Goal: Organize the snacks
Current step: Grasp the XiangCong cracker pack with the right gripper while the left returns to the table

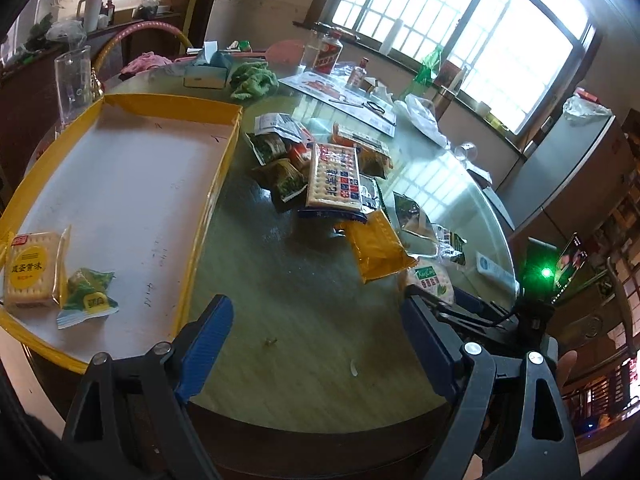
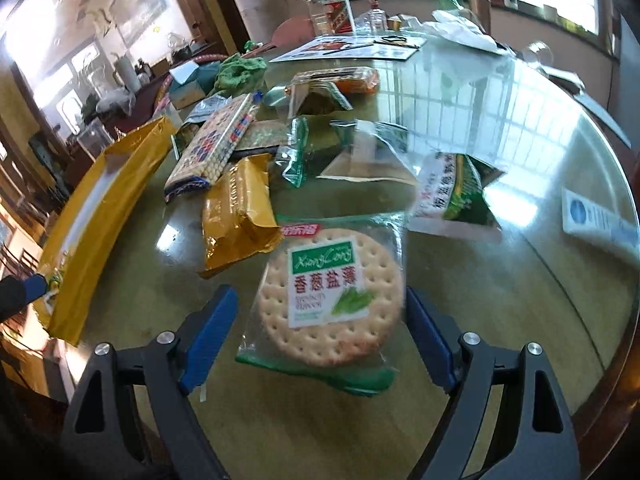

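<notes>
A yellow-rimmed tray (image 1: 212, 184) lies at the left of the round glass table and holds a yellow cracker pack (image 1: 30, 274) and a small green sweet (image 1: 86, 294). A heap of snack packets (image 1: 332, 176) lies beside it. My left gripper (image 1: 316, 332) is open and empty above bare table. My right gripper (image 2: 320, 320) is open, its jaws on either side of a round cracker pack (image 2: 330, 296) with a green label; the right fingertip is at the pack's edge. That pack also shows in the left wrist view (image 1: 430, 280).
A gold packet (image 2: 236, 216), a long cracker pack (image 2: 216, 144) and a green seaweed packet (image 2: 456, 188) lie near. Bottles (image 1: 328, 54), a green cloth (image 1: 252, 78), a tissue box (image 1: 206, 70) and papers stand at the table's back. A glass (image 1: 72, 76) stands behind the tray.
</notes>
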`<state>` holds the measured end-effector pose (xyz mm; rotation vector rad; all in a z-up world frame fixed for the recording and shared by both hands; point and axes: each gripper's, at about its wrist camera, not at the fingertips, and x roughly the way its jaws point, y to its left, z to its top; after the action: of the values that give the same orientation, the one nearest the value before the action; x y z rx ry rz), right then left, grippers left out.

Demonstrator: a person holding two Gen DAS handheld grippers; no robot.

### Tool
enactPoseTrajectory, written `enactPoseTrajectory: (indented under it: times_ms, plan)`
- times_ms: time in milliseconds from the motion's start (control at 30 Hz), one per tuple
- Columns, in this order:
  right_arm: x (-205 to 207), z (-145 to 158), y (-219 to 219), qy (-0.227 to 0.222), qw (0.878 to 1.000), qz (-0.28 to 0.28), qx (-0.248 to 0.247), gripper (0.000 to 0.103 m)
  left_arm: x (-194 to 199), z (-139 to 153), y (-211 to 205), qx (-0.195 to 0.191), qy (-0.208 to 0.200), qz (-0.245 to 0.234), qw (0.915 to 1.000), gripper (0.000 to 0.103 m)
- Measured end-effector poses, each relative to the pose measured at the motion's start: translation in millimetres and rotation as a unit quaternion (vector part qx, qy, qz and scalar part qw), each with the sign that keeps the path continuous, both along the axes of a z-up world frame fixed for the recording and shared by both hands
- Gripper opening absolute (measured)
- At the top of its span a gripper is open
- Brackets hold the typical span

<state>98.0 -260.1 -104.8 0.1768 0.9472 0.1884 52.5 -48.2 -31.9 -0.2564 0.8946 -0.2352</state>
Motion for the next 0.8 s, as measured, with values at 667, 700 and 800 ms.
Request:
enactPoseTrajectory:
  times_ms: [667, 700, 800]
  plan:
    - [-15.9, -1.3, 10.1, -0.008, 0.999, 0.021, -0.037, 0.077, 26.4, -17.4, -24.2, 0.009, 0.034, -0.026, 0.999, 0.087]
    - [-20.1, -0.9, 8.6, -0.007, 0.999, 0.025, -0.028, 0.077, 30.6, -19.8, -26.8, 0.006, 0.04, -0.031, 0.9987, 0.087]
    - [-27.0, -1.3, 7.3, -0.008, 0.999, 0.032, -0.024, 0.076, 45.0, -27.8, -36.8, 0.0, 0.055, -0.048, 0.9974, 0.087]
